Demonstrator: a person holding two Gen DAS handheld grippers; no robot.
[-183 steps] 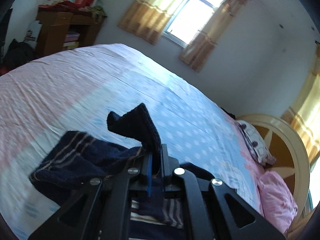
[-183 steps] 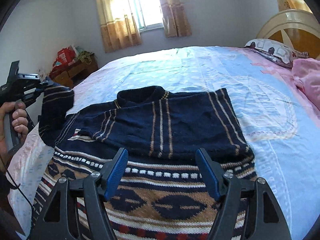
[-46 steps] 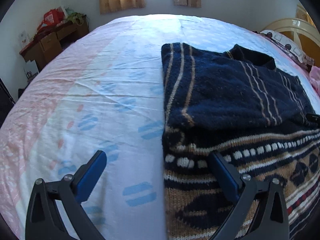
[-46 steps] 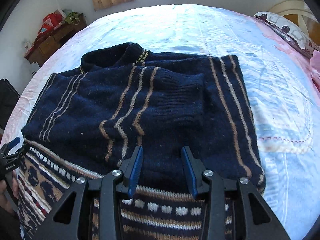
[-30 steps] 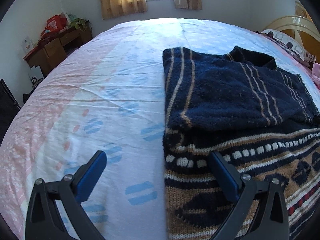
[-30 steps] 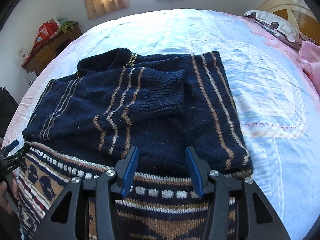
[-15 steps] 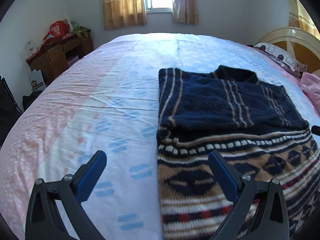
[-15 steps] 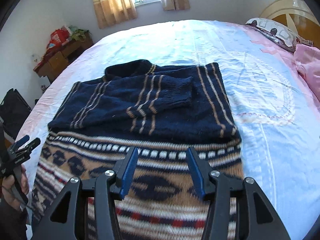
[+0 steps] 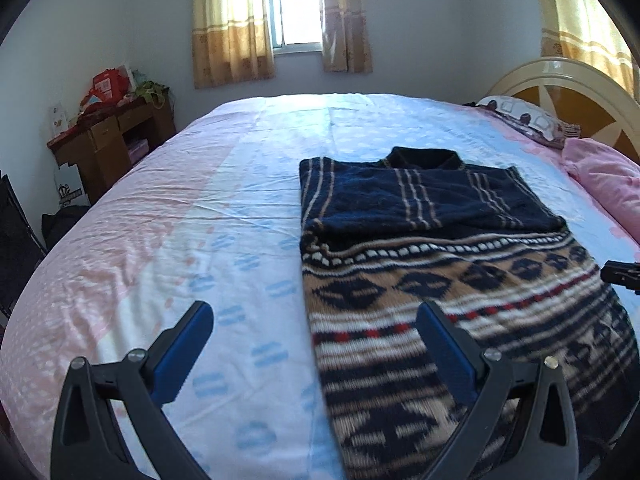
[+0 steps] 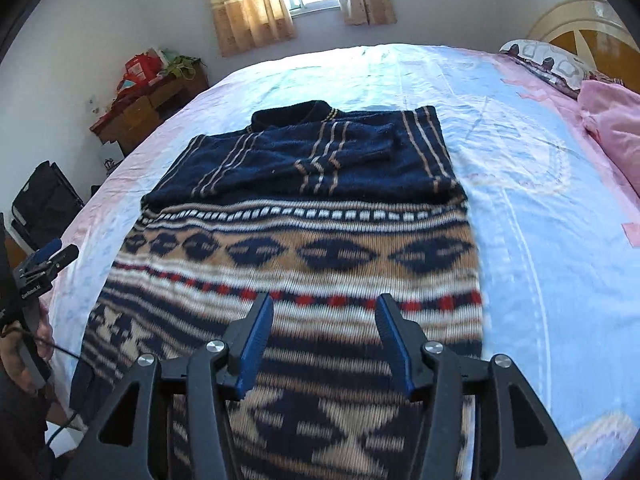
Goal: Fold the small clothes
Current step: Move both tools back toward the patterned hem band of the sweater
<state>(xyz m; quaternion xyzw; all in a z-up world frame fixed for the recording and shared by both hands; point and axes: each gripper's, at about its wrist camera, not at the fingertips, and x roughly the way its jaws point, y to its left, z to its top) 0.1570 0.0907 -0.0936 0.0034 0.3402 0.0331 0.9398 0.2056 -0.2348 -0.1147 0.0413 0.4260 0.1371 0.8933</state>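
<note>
A navy, tan and white patterned sweater lies flat on the bed, both sleeves folded across its navy chest; it fills the middle of the right wrist view. My left gripper is open and empty, held above the sweater's left edge near the hem. My right gripper is open and empty above the sweater's lower half. The left gripper also shows at the left edge of the right wrist view. The right gripper's tip shows at the right edge of the left wrist view.
The bed has a pink and light blue sheet. Pink and patterned pillows lie by the cream headboard on the right. A wooden desk with clutter stands at the far left under a curtained window.
Both grippers have pulled back and risen from the chest toward the hem, so more of the sweater's lower pattern shows. The sweater itself has not moved. Both grippers stayed open.
</note>
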